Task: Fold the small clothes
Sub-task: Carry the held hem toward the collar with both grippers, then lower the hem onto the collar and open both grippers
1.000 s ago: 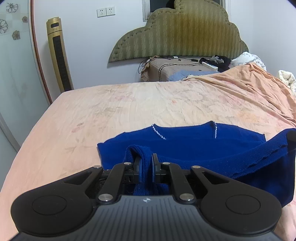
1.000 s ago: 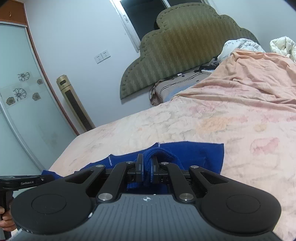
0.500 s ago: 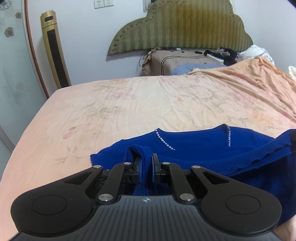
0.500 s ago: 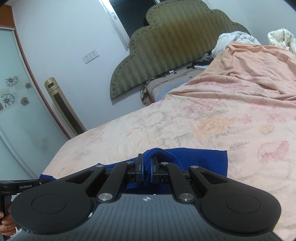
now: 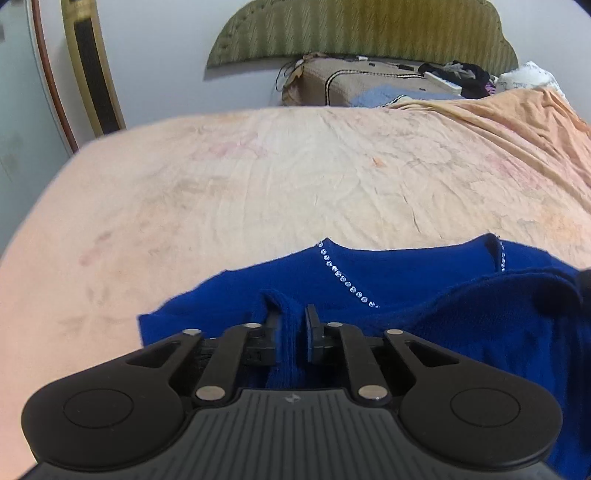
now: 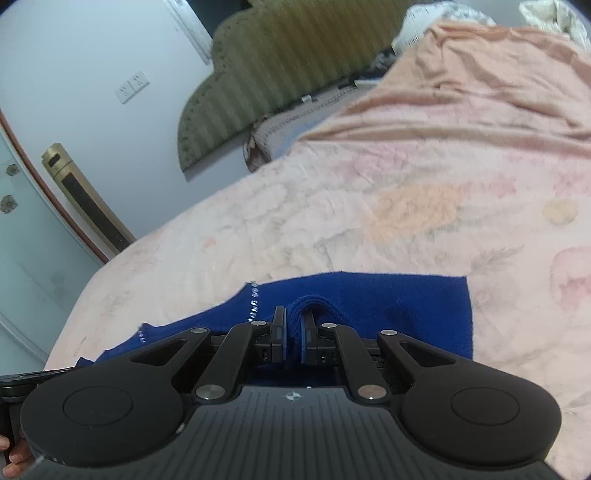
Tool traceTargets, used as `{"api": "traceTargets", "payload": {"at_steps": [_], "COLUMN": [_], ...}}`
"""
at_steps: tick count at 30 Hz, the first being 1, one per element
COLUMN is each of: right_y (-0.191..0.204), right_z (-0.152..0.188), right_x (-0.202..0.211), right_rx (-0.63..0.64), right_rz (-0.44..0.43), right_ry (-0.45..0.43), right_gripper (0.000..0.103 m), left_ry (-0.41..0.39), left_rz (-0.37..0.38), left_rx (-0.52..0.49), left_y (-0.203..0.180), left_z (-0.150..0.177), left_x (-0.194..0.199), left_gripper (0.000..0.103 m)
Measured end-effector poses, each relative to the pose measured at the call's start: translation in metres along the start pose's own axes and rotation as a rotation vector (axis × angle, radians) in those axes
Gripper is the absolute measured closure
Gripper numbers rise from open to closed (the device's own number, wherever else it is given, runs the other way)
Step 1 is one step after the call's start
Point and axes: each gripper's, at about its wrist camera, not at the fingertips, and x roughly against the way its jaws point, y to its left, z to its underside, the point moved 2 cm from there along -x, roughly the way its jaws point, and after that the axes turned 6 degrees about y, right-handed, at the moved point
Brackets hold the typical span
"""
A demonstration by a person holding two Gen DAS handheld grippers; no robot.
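I have the deep-blue knitted top with a rhinestone-trimmed neckline lying on the peach floral bedsheet, on the end of the bed away from the green padded headboard. Its neckline faces that headboard.

Left gripper: a bunched ridge of the blue knit sits between the jaws. They have just been opening; the pad on the left of the frame touches the cloth, while a thin gap shows at the other, so I judge this a release starting, not a firm pinch.

Right gripper: jaws closed tight on a fold of the same top, cloth squeezed between both pads.

Both hold one edge, one toward each side, so the hem travels level toward the headboard and lands square on the body. The carried layer drapes over the lower one, short of the neckline.

Risk as I see it: if left lets go first, that corner sags and skews the fold.
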Motion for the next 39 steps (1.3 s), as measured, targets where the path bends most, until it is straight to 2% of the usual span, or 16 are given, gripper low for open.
{"api": "traceTargets", "payload": {"at_steps": [1, 4, 6, 7, 9, 12, 15, 18, 25, 28, 29, 31, 34, 36, 37, 39], "right_y": [-0.002, -0.008, -0.011, -0.013, -0.015, -0.017, -0.019, -0.023, 0.000, 0.001, -0.002, -0.005, -0.002, 0.001, 0.001, -0.005], "right_z": [0.000, -0.002, -0.003, -0.004, -0.007, -0.012, -0.015, -0.018, -0.011, -0.013, -0.014, -0.018, -0.017, -0.012, -0.009, -0.007], "right_x": [-0.005, -0.015, -0.017, -0.017, -0.015, -0.006, -0.001, -0.003, 0.001, 0.013, 0.019, 0.024, 0.012, -0.003, -0.013, -0.027], "right_rx": [-0.007, -0.037, -0.052, -0.055, -0.055, -0.046, -0.019, 0.010, 0.179, 0.115, 0.083, 0.068, 0.118, 0.157, 0.154, 0.132], "right_rz": [0.000, 0.007, 0.009, 0.011, 0.011, 0.032, 0.062, 0.079, 0.046, 0.102, 0.143, 0.095, -0.085, -0.150, -0.159, -0.077], "right_ry": [0.010, 0.025, 0.020, 0.015, 0.000, -0.044, -0.070, -0.053, -0.015, -0.152, -0.211, -0.228, -0.077, 0.050, 0.108, 0.132], "right_gripper": [0.092, 0.086, 0.078, 0.077, 0.069, 0.069, 0.065, 0.062, 0.056, 0.049, 0.041, 0.043, 0.041, 0.038, 0.038, 0.039], "left_ry": [0.008, 0.017, 0.009, -0.007, -0.030, -0.046, -0.059, -0.070, -0.196, -0.214, -0.213, -0.189, -0.133, -0.114, -0.108, -0.094], "left_rz": [0.009, 0.034, 0.036, 0.031, 0.031, 0.039, 0.000, -0.060, -0.202, -0.255, -0.289, -0.350, -0.416, -0.401, -0.369, -0.323], "left_rx": [0.022, 0.085, 0.125, 0.149, 0.184, 0.216, 0.174, 0.043, -0.426, -0.488, -0.474, -0.389, -0.194, -0.073, -0.027, 0.018], "left_y": [0.003, 0.013, 0.021, 0.027, 0.036, 0.050, 0.053, 0.046, -0.011, -0.030, -0.032, -0.026, 0.000, 0.019, 0.027, 0.037], "left_z": [-0.002, -0.005, -0.007, -0.007, -0.007, -0.005, 0.004, 0.015, 0.046, 0.044, 0.040, 0.024, 0.002, -0.005, -0.006, -0.002], "left_x": [-0.003, -0.007, -0.006, -0.003, 0.004, 0.014, 0.022, 0.026, 0.034, 0.022, 0.015, 0.002, -0.007, -0.005, -0.003, 0.003], "left_gripper": [0.085, 0.059, 0.017, 0.015, 0.015, 0.015, 0.015, 0.015, 0.015, 0.015, 0.015, 0.015, 0.015, 0.015, 0.015, 0.015]}}
